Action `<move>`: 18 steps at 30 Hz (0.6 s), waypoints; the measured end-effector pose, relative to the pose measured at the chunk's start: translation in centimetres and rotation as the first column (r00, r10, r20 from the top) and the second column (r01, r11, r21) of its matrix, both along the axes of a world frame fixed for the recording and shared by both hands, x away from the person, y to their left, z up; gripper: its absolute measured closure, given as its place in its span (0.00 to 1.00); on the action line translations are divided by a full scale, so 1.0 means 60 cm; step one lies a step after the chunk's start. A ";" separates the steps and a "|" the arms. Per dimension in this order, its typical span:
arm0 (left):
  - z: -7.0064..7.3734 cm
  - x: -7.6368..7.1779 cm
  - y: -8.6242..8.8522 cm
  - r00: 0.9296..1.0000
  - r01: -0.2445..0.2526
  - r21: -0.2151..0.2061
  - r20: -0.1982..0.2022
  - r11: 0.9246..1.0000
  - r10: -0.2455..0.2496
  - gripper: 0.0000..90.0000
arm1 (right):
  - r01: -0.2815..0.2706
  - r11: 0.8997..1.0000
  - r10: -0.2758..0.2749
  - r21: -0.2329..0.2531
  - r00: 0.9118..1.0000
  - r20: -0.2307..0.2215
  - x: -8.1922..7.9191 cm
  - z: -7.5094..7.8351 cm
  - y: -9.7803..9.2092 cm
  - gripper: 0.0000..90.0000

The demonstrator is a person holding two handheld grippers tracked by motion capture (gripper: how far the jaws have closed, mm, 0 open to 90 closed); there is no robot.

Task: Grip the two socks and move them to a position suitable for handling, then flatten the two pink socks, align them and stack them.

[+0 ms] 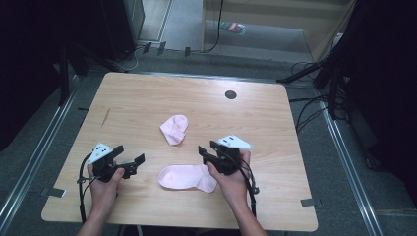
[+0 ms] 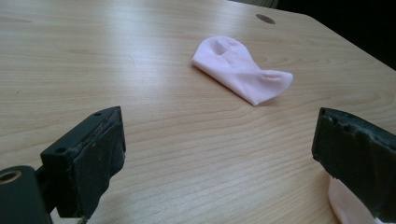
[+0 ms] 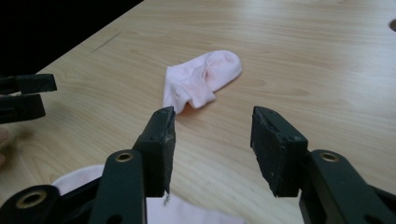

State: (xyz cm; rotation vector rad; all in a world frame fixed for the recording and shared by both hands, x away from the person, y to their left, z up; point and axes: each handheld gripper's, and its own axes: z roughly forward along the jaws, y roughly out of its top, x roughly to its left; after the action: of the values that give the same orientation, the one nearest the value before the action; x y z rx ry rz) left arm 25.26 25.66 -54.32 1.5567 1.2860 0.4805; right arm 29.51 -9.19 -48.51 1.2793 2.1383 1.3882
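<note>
Two pale pink socks lie on the wooden table. The crumpled sock rests near the table's middle. A flat sock lies closer to the front edge, between the two hands. My left gripper hovers to the left of the flat sock, jaws wide apart and empty; a corner of that sock peeks out under its right jaw. My right gripper stands open above the flat sock's right end, pointing toward the crumpled one, holding nothing.
A dark round hole marks the table's far side. Metal rails run along the floor on both sides, and cables lie on the floor at the right. Bare wood surrounds both socks.
</note>
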 end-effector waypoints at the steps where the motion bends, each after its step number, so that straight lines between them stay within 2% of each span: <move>1: -0.002 0.001 0.000 1.000 0.002 -0.004 -0.005 1.000 -0.002 0.04 | -0.005 1.000 0.005 -0.009 1.000 -0.005 0.007 0.001 0.009 0.59; 6: -0.007 0.001 -0.002 1.000 0.001 -0.017 -0.018 1.000 -0.001 0.04 | -0.035 0.999 0.033 -0.024 0.997 -0.073 0.066 -0.010 0.064 0.67; 9: -0.008 0.001 -0.003 1.000 0.012 -0.016 -0.022 1.000 -0.012 0.04 | -0.037 0.997 0.029 -0.066 0.993 -0.115 0.104 -0.030 0.092 0.71; 11: -0.010 0.003 -0.002 1.000 0.010 -0.018 -0.027 1.000 -0.011 0.04 | -0.047 0.997 0.036 -0.068 0.988 -0.150 0.123 -0.042 0.104 0.73; 14: -0.010 0.003 -0.004 1.000 0.009 -0.017 -0.026 1.000 -0.009 0.04 | -0.046 0.998 0.036 -0.050 0.981 -0.189 0.144 -0.055 0.116 0.73; 16: -0.010 0.003 -0.005 1.000 0.012 -0.009 -0.028 1.000 -0.012 0.05 | -0.037 0.997 0.023 -0.067 0.980 -0.196 0.155 -0.065 0.125 0.72; 18: -0.010 0.003 -0.006 1.000 0.011 -0.007 -0.027 1.000 -0.011 0.05 | -0.030 0.998 0.017 -0.058 0.980 -0.198 0.166 -0.072 0.130 0.72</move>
State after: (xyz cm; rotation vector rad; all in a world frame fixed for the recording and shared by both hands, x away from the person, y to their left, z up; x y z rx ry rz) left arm 25.46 25.32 -54.94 1.5680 1.2977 0.4492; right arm 39.46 -1.39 -52.82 1.4253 2.3121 1.2402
